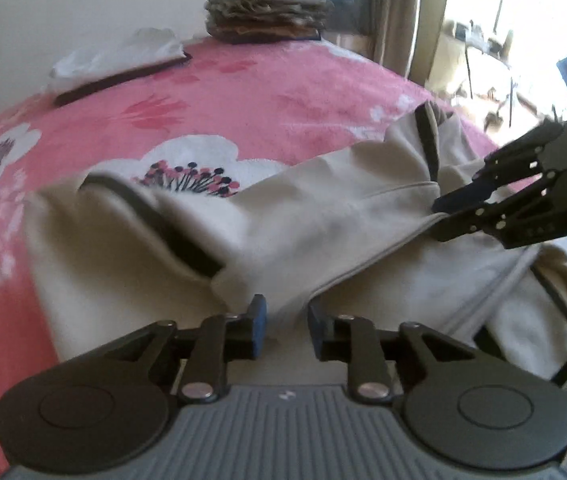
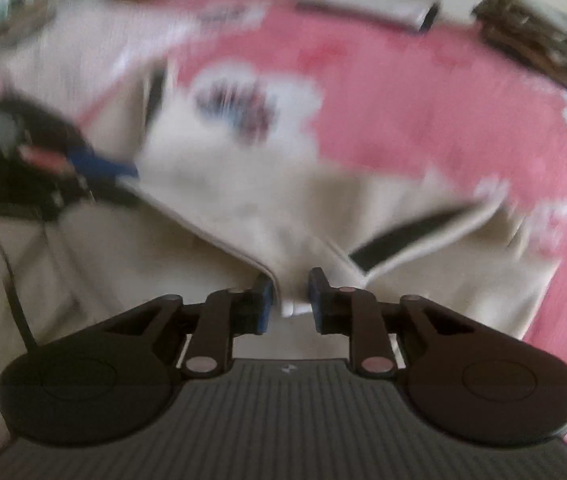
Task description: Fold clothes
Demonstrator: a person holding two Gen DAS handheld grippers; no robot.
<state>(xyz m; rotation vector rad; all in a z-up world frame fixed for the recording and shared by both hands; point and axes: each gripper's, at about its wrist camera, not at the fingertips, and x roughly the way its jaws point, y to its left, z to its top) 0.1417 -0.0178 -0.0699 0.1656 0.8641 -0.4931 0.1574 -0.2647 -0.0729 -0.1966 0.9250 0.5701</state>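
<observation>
The right wrist view is motion-smeared throughout: the stack of folded brown and grey cloth [image 2: 539, 28] at two o'clock shows no separate layers. The cream fabric garment with dark trim [image 1: 523, 300] runs off the left wrist view's edge at four o'clock.

No readable text, labels, brands or numbers. Only mark: small pale emblem on ribbed grey gripper body [image 1: 283, 396], same in right wrist view, too small to read.
</observation>
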